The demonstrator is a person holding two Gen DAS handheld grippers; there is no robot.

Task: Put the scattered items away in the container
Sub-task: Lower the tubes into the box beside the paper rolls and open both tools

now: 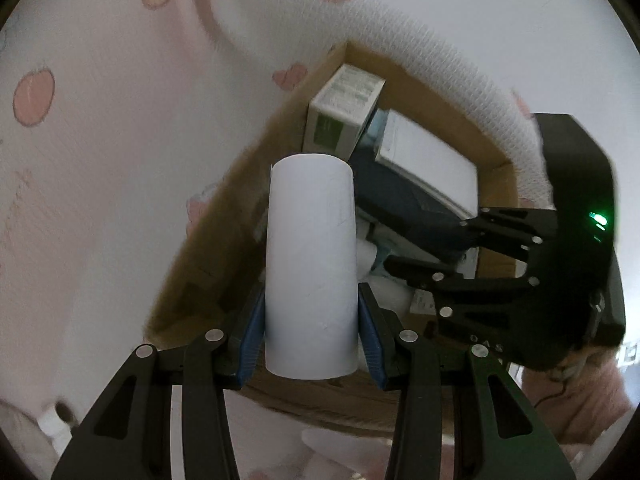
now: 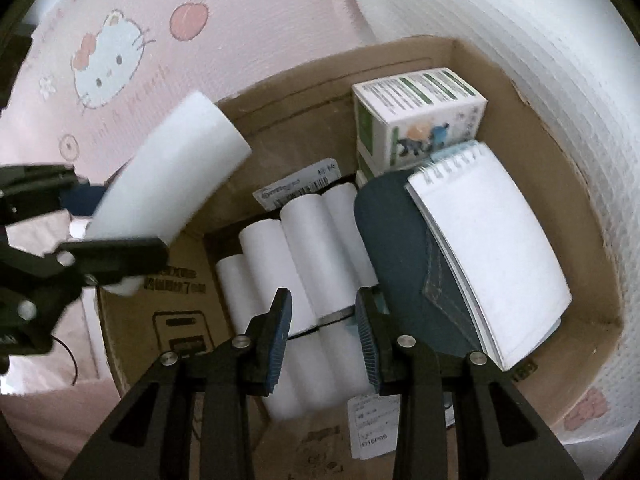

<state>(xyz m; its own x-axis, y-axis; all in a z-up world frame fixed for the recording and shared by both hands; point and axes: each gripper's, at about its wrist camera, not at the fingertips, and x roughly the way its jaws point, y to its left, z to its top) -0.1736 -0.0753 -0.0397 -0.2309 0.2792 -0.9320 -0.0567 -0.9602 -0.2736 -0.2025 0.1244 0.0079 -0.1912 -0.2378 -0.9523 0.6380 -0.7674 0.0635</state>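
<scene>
Nearest the left wrist camera, the left gripper [image 1: 311,336] clamps a white paper roll [image 1: 311,264] by its lower end, blue pads pressing either flank, the roll standing out along the fingers over the near edge of the cardboard box [image 1: 496,172]. It looks light and fairly stiff, though a hollow core (if it has one) would dent under a hard squeeze; mid-body across the round is probably the safest hold, since the smooth wrap could slip.

The right gripper [image 2: 322,332] hangs over the box with its jaws part-way apart and nothing between them. Below it lie several more rolls [image 2: 304,240], then a spiral notepad [image 2: 488,248] propped on denim fabric [image 2: 392,248], and farthest, a small printed carton [image 2: 416,112]. The box sits on a pink patterned bed cover [image 2: 100,60].
</scene>
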